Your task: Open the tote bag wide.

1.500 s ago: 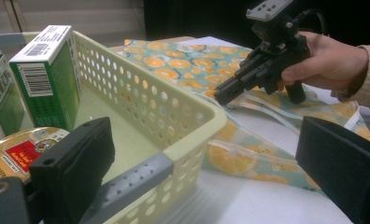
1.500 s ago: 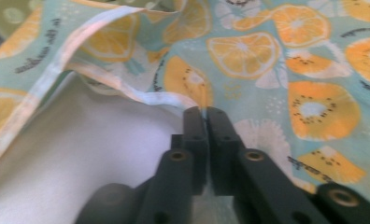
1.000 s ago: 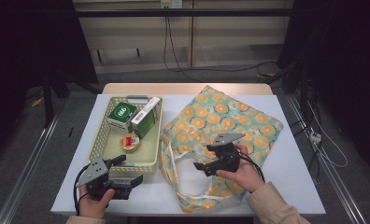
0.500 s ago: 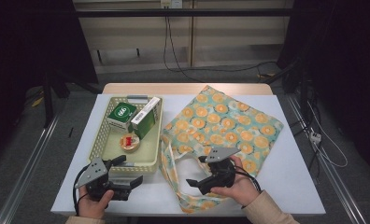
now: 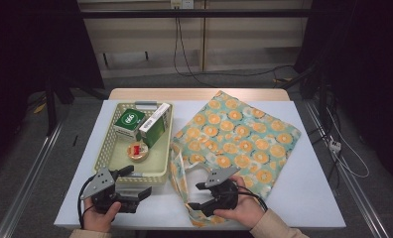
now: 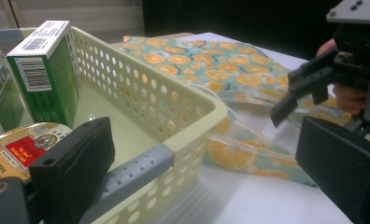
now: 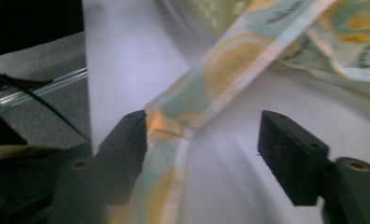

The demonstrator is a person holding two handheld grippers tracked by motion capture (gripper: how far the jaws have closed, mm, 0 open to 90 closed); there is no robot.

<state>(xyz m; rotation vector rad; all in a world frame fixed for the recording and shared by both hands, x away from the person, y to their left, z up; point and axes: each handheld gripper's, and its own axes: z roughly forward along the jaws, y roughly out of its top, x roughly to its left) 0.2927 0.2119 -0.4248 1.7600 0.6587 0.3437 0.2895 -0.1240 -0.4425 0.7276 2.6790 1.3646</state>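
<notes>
A fabric bag printed with orange slices lies flat on the right half of the white table. My right gripper hovers low over the bag's near left corner and points left. Its jaws have just been closing but are still apart. In the right gripper view the bag's strap runs between them, close against the left pad. My left gripper rests open at the front edge of the cream basket. The basket's grey handle sits between its jaws.
The basket holds two green boxes and a round tin. The table's front edge is just below both hands. Cables hang behind the table at the far wall. The right gripper also appears in the left gripper view, above the bag.
The right gripper has slid left and toward the table's front edge, from over the bag's opening to its strap, and its jaws stand narrower. The left gripper has stayed put.
</notes>
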